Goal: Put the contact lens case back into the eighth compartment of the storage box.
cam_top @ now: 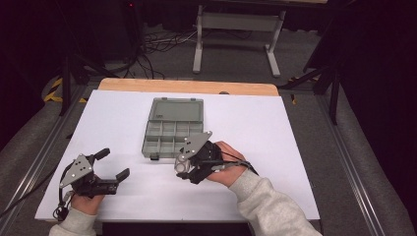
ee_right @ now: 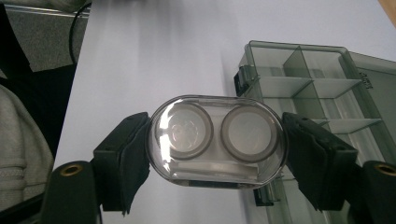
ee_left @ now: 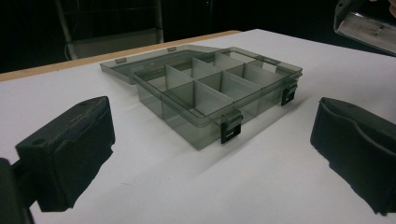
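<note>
Clear oval case (ee_right: 217, 142) sits clamped end to end in the right gripper (cam_top: 189, 164), just below the open grey box (cam_top: 172, 129) at frame centre, long axis across the jaws. Left gripper (cam_top: 114, 164), lower left, gapes empty, farther off.

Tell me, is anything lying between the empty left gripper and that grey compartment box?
Nothing: in the left gripper view, bare white table runs from the open left gripper to the compartment box.
</note>
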The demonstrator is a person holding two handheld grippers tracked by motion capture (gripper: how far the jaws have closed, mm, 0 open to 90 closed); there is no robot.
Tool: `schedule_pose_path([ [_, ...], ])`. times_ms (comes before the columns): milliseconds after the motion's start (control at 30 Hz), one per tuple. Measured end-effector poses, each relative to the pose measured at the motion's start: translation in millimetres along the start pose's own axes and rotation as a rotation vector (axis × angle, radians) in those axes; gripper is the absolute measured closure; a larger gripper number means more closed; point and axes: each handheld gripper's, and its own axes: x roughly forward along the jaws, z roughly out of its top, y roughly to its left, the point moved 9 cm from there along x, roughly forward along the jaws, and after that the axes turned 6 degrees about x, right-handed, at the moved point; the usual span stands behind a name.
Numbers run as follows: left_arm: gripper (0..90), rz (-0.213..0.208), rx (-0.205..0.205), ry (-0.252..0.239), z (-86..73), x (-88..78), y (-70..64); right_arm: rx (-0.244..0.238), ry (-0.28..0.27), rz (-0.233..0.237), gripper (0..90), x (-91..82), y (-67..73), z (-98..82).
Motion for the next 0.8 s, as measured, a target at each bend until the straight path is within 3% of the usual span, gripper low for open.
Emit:
schedule_pose_path([
  [800, 0.7, 0.003, -0.002, -0.003, 0.3, -0.1, 0.4, 0.019, -0.007, -0.042, 26.9, -10.4, -34.5, 6.1],
])
